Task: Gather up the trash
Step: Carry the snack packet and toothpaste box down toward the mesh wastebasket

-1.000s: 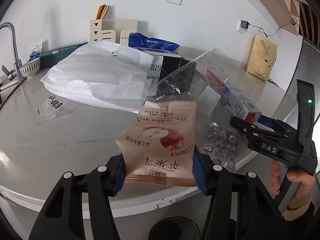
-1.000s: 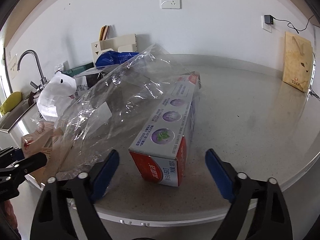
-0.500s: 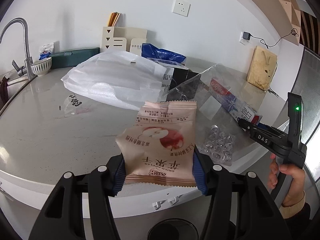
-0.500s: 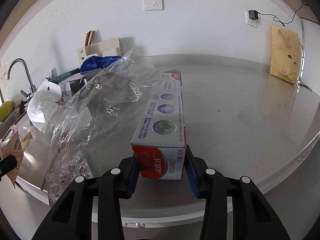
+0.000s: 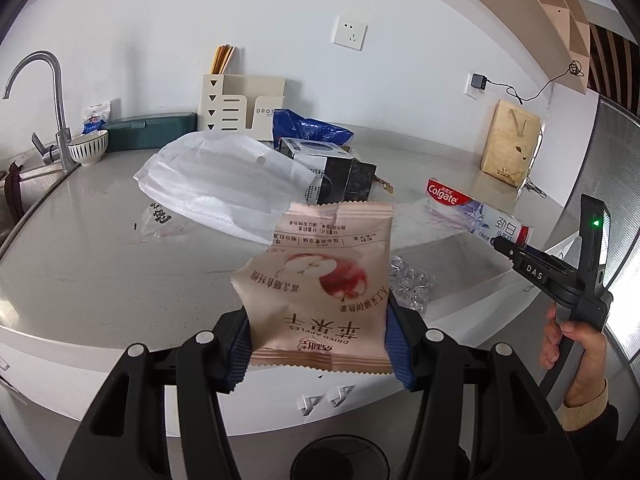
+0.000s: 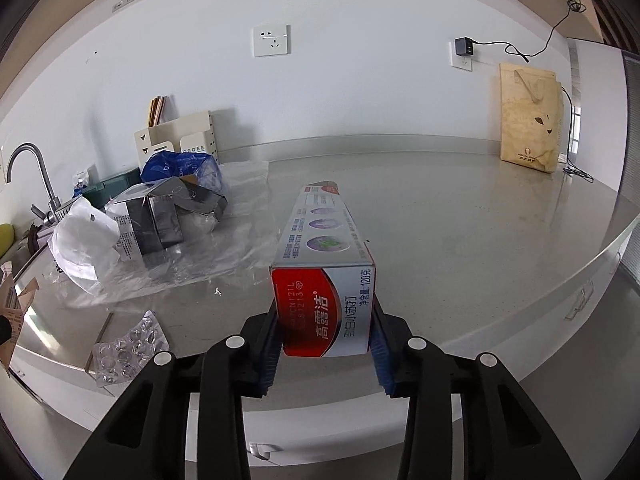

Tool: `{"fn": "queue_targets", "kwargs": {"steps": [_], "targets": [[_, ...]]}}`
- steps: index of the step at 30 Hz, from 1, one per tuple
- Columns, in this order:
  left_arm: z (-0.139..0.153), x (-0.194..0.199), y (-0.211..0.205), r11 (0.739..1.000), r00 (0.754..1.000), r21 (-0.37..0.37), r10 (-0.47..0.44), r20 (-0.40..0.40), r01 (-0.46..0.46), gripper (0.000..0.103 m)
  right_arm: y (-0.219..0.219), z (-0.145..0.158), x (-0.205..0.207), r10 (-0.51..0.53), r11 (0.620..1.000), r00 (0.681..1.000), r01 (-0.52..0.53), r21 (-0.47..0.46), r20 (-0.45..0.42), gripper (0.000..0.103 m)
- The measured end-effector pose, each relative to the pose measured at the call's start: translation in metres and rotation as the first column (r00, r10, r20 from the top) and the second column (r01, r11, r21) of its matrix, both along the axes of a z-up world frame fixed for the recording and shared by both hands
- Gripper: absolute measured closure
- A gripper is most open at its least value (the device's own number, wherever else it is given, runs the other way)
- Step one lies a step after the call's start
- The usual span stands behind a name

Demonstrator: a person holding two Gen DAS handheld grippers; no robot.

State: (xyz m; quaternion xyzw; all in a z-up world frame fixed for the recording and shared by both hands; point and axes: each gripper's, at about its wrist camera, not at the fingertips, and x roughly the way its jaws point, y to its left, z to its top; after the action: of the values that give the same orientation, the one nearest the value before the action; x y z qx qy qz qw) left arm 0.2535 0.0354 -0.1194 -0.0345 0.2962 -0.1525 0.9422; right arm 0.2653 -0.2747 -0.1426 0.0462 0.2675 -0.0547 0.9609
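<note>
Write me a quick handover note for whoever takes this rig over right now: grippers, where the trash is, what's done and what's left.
Left hand-held gripper: shut on the dried apple packet, held clear of the counter.
Right hand-held gripper: shut on the near end of the toothpaste box.
On the counter: empty blister pack at the near edge, clear plastic sheet, white foam bag, dark torn box, blue bag.
Done: two pieces gripped. No bin clearly in view.
Left: drop both pieces off, then collect the rest.
</note>
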Motion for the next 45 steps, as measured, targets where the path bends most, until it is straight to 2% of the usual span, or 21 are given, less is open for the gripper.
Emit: {"fn": "queue_targets", "kwargs": {"steps": [13, 23, 30, 37, 41, 45], "targets": [[0.021, -0.042, -0.014, 0.998, 0.998, -0.021, -0.056, 0.031, 0.057, 0.047, -0.033, 0.031, -0.070, -0.050, 0.998, 0.996, 0.052, -0.019, 0.073, 0.061], [0.026, -0.089, -0.021, 0.994, 0.993, -0.027, -0.104, 0.052, 0.106, 0.047, -0.022, 0.046, -0.135, -0.034, 0.999, 0.993, 0.038, -0.035, 0.113, 0.061], [0.011, -0.113, -0.022, 0.983, 0.984, -0.039, -0.176, 0.040, 0.178, 0.047, -0.004, 0.036, -0.177, -0.003, 0.998, 0.995, 0.010, -0.067, 0.103, 0.061], [-0.014, -0.126, -0.032, 0.962, 0.961, -0.004, -0.274, 0.040, 0.275, 0.047, 0.005, 0.014, -0.211, -0.013, 0.998, 0.997, 0.017, -0.061, 0.070, 0.061], [-0.038, -0.128, -0.040, 0.951, 0.950, 0.011, -0.311, 0.019, 0.310, 0.047, 0.011, -0.006, -0.221, -0.002, 0.997, 0.999, 0.005, -0.072, 0.044, 0.061], [-0.058, -0.126, -0.046, 0.945, 0.945, 0.013, -0.326, -0.016, 0.327, 0.047, 0.009, -0.032, -0.214, -0.026, 0.999, 1.000, 0.026, -0.034, -0.004, 0.061]]}}
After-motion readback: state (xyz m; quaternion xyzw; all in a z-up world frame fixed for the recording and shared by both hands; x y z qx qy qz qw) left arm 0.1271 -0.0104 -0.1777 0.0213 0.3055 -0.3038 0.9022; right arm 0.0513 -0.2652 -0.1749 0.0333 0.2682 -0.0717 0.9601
